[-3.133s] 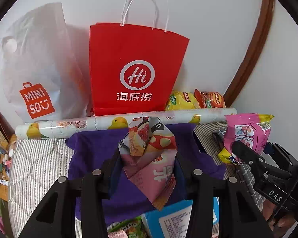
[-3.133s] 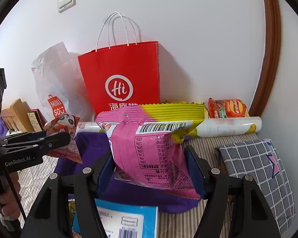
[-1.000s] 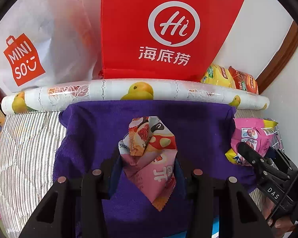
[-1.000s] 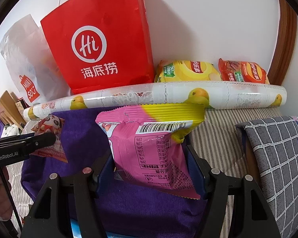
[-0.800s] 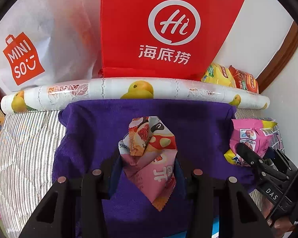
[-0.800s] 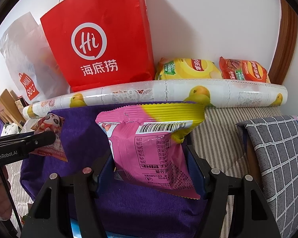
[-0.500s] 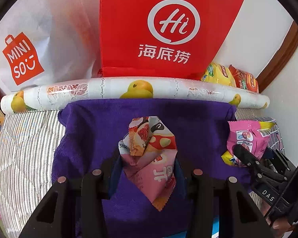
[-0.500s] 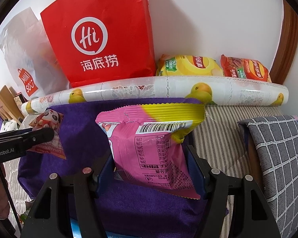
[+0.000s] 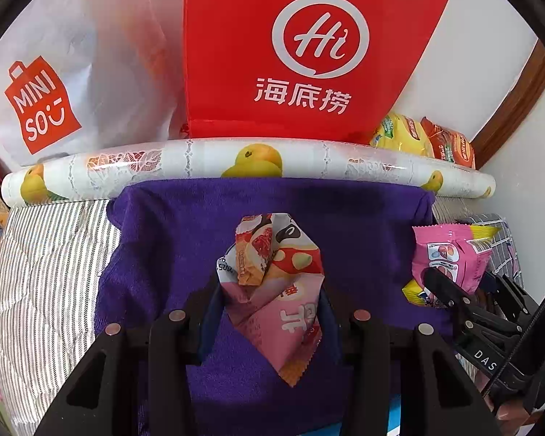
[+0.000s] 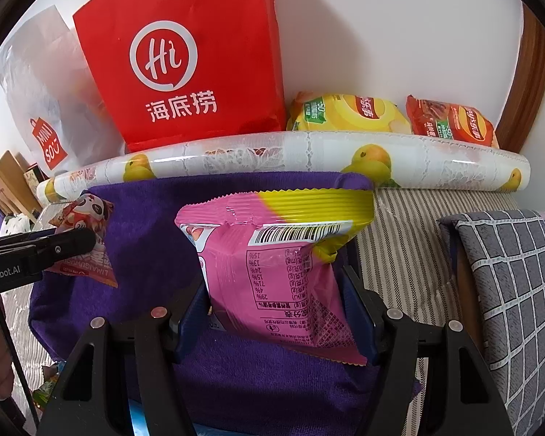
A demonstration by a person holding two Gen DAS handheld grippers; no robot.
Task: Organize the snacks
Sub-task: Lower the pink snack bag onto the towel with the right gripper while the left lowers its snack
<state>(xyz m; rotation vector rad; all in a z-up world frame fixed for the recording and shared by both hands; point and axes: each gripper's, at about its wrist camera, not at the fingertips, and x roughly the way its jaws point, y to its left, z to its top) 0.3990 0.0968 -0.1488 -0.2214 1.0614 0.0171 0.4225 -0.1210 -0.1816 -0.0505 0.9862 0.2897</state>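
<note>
As two tongs grip, two packets

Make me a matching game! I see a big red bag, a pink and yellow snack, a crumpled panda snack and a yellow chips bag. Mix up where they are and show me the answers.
Things:
1. red paper bag
2. pink and yellow snack packet
3. crumpled pink panda snack packet
4. yellow chips bag

Places:
A. gripped by the left gripper
B. lying behind the fruit-print roll, right of the red bag
C. standing against the white wall
D. gripped by the right gripper

Pairs: 1-C, 2-D, 3-A, 4-B
</note>
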